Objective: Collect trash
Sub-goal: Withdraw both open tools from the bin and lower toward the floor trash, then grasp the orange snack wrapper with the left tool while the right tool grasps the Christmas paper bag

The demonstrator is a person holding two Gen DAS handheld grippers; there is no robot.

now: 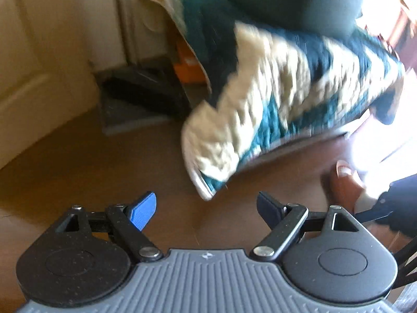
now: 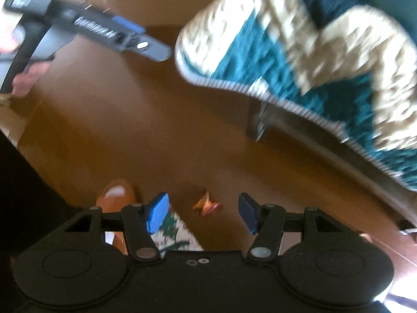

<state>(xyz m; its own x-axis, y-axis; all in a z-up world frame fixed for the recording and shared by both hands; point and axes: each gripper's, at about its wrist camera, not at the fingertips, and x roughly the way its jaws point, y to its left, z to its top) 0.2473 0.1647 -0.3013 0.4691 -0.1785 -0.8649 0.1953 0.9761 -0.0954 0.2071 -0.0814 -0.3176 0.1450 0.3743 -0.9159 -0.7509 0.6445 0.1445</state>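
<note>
Room: wood floor [image 2: 109, 135] underfoot; pale wall panels [image 1: 52, 39] far ahead-left of left gripper; glare at far right of left view.
Bed: teal-and-cream blanket [image 1: 286, 91] draped over edge, ahead and right of both grippers; metal leg [image 2: 256, 124] below it, ahead of right gripper. Heavy blur throughout.
Dark items: black shapes and an orange box [image 1: 187, 65] under bed end, ahead of left gripper; identity not readable.
Left gripper [image 1: 207, 210]: jaws wide apart, empty; bare floor between pads. Seen also from right view, up-left, well apart from wrapper.
Right gripper [image 2: 203, 212]: jaws apart, empty; angled steeply at floor.
Shoe [image 2: 118, 198]: tan toe just left of right gripper's left pad; patterned trouser hem beside it.
Trash: small orange wrapper [image 2: 207, 204] on floor, lying between right gripper's pads in line of sight, slightly left of centre, not touched.
Long axis: roughly across the jaw gap, tilted slightly; crumpled, exact form unclear.
Nearer tool: right gripper, judged; wrapper absent from left view.
Next move, judged: lower right gripper straight onto wrapper, then close; thin foil flat on floor likely to slip under pads.
</note>
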